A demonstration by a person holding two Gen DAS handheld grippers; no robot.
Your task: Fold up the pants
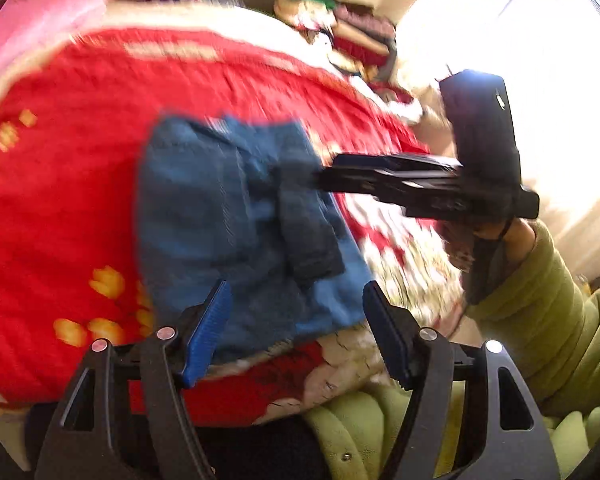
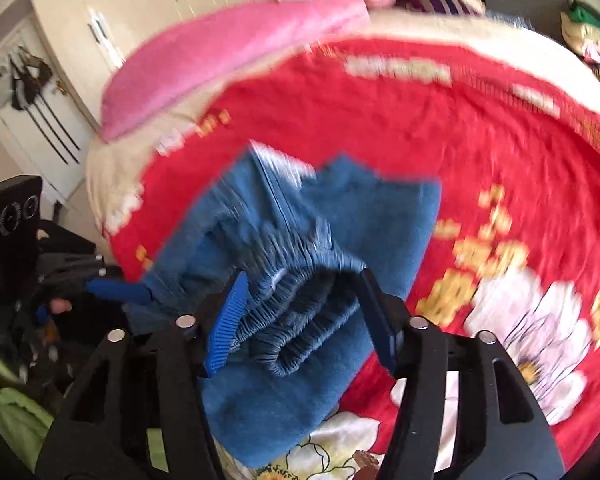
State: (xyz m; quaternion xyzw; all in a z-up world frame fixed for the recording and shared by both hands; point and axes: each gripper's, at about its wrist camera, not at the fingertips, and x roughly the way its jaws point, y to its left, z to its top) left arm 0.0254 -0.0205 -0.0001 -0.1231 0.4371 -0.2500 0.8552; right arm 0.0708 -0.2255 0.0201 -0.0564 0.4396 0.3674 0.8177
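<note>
red floral bedspread carries folded blue pants, elastic waistband at 6 o'clock between the spread-apart right gripper; left gripper likewise spread, empty.

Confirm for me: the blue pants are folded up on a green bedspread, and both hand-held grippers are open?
Not quite. The bedspread is red with flowers, not green, as the right wrist view shows. The rest stands: the blue pants lie folded on it, and the right hand-held gripper and left hand-held gripper are open.

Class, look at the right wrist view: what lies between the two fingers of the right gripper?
In the right wrist view, the gathered elastic waistband of the blue pants lies between the open fingers of the right gripper, over the red floral blanket.
</note>
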